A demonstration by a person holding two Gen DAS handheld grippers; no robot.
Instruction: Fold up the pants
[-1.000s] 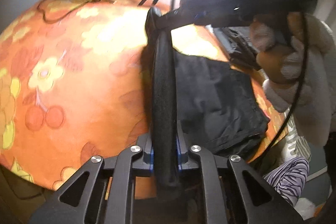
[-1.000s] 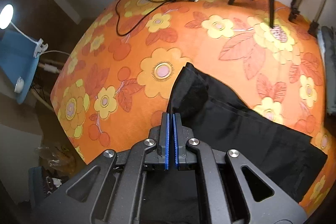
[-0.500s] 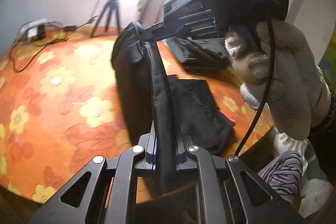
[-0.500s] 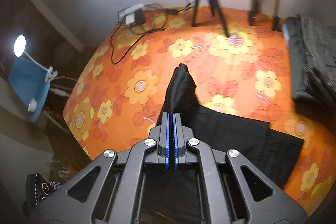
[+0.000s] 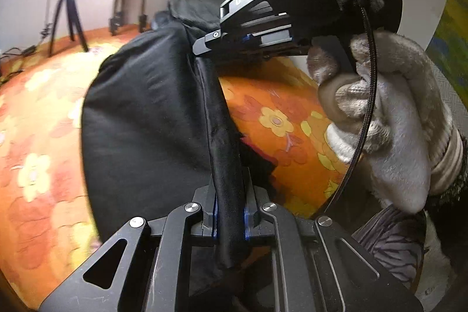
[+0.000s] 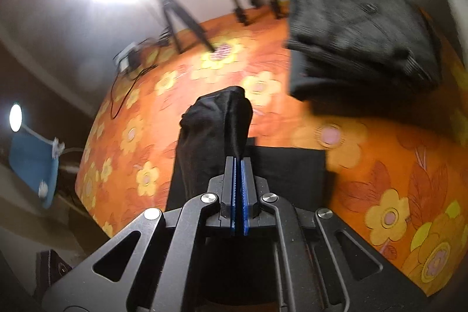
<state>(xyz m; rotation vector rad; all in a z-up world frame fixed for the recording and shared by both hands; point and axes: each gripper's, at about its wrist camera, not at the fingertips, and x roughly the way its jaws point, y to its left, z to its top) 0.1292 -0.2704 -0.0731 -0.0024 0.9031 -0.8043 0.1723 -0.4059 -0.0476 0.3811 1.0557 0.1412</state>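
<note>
left gripper [image 5: 229, 221]: clamped tight on a thick rolled edge of the black pants [image 5: 146, 122], which hang off it over the orange flowery cover [image 5: 278, 122]
right gripper [image 6: 239, 195]: pinched on the same edge, cloth bunched just past the tips
folded dark pile [image 6: 359, 28]: further back right, well apart

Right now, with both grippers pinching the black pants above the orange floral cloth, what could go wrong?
The right gripper pinches only a thin edge of the black pants, so the fabric may slip out mid-fold. The left gripper clamps a thicker rolled hem, so the two sides may land uneven. The stack of folded dark clothes lies close on the orange floral cloth; the swinging fabric may brush it.
</note>
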